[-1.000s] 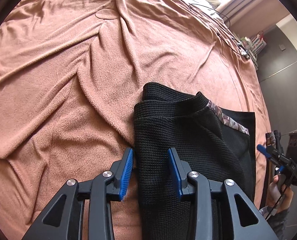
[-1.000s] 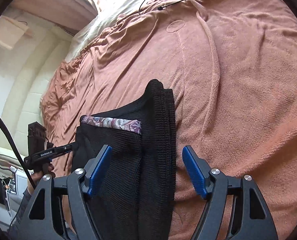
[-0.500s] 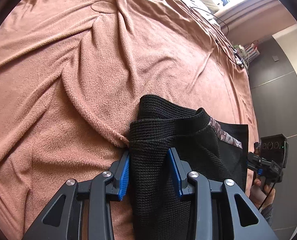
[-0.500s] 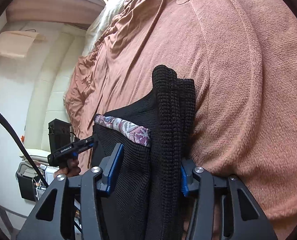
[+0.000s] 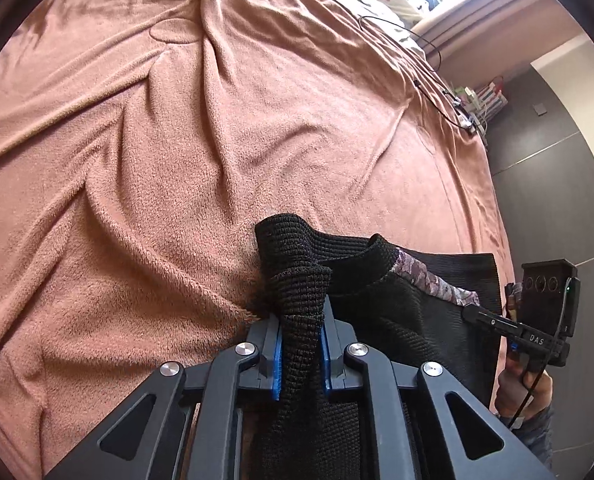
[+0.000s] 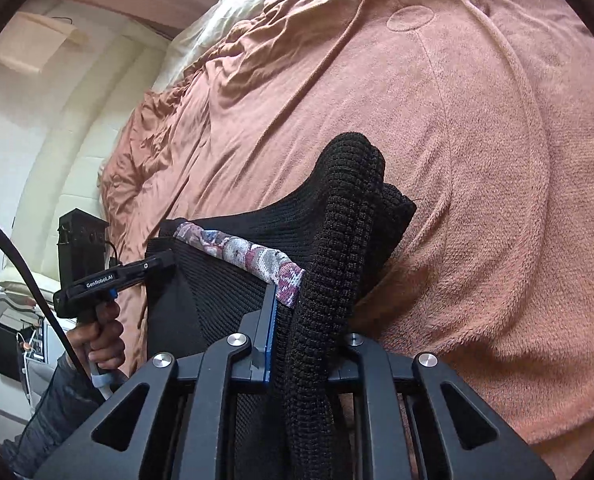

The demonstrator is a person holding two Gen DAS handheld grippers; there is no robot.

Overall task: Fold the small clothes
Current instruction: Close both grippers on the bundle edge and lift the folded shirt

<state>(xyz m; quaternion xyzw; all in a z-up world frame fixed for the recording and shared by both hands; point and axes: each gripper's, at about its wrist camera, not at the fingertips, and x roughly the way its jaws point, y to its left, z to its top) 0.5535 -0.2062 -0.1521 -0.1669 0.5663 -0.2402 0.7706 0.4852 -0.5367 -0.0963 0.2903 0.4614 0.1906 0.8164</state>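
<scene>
Currently your left gripper (image 5: 300,344) and right gripper (image 6: 301,344) each clamp a bunched edge of the soft, limp black knit garment (image 5: 397,308) on the bed (image 5: 177,160); grip at its edges.

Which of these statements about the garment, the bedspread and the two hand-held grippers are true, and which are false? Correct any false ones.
1. The left hand-held gripper is shut on the black garment. True.
2. The right hand-held gripper hangs open above the garment. False: it is shut on a bunched edge.
3. The garment has a patterned band. True.
4. The bedspread is blue. False: it is pinkish brown.
5. A black cable lies on the far part of the bed. True.
</scene>
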